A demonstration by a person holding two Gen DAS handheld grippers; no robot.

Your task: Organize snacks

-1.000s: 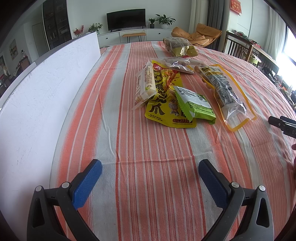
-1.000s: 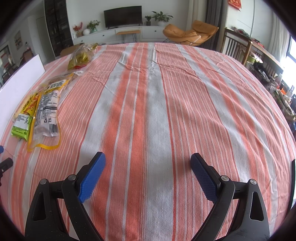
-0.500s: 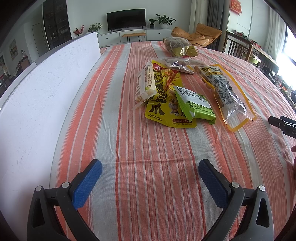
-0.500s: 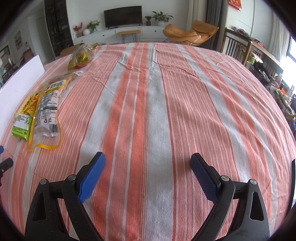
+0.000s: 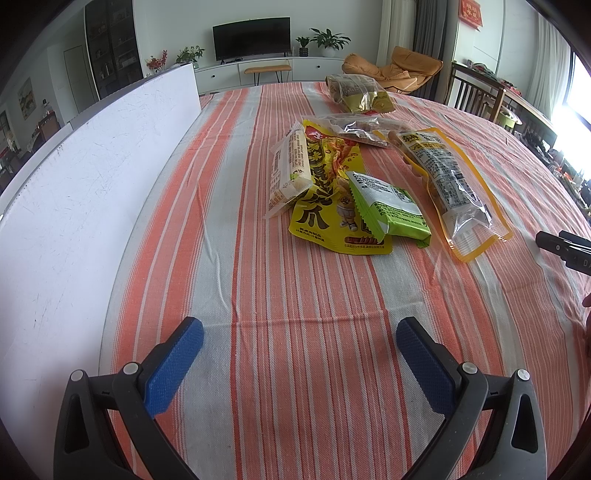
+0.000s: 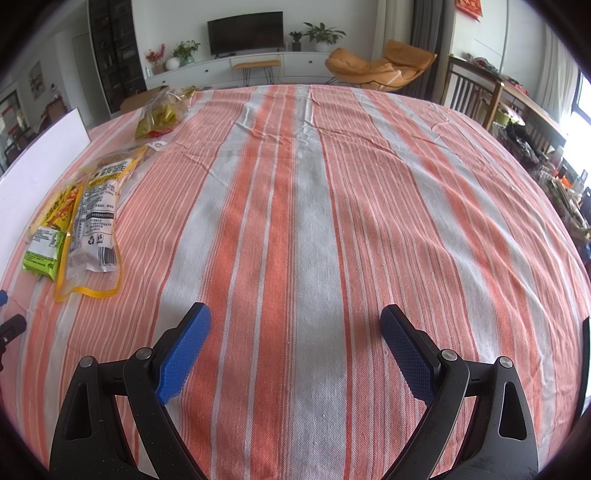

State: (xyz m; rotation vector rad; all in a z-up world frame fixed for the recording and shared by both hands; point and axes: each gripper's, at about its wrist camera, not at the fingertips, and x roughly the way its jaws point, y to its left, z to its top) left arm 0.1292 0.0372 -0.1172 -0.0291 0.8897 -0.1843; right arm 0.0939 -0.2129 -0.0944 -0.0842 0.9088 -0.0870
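Bench covered by orange-and-grey striped cloth (image 6: 314,221). White board (image 5: 74,192) stands along its edge at 9 o'clock in the left wrist view. Far wall white; dark television (image 5: 251,38) at 12 o'clock above a low white cabinet (image 5: 258,70), small wooden bench (image 5: 266,69) in front. Potted plants (image 5: 327,37) on the cabinet. Orange lounge chair (image 5: 406,66) at 1 o'clock. Dark tall shelving (image 5: 107,62) at 11 o'clock. Wooden chairs (image 6: 469,92) at 2 o'clock; bright window (image 5: 578,99) glare, grey curtains (image 5: 424,26) beside.
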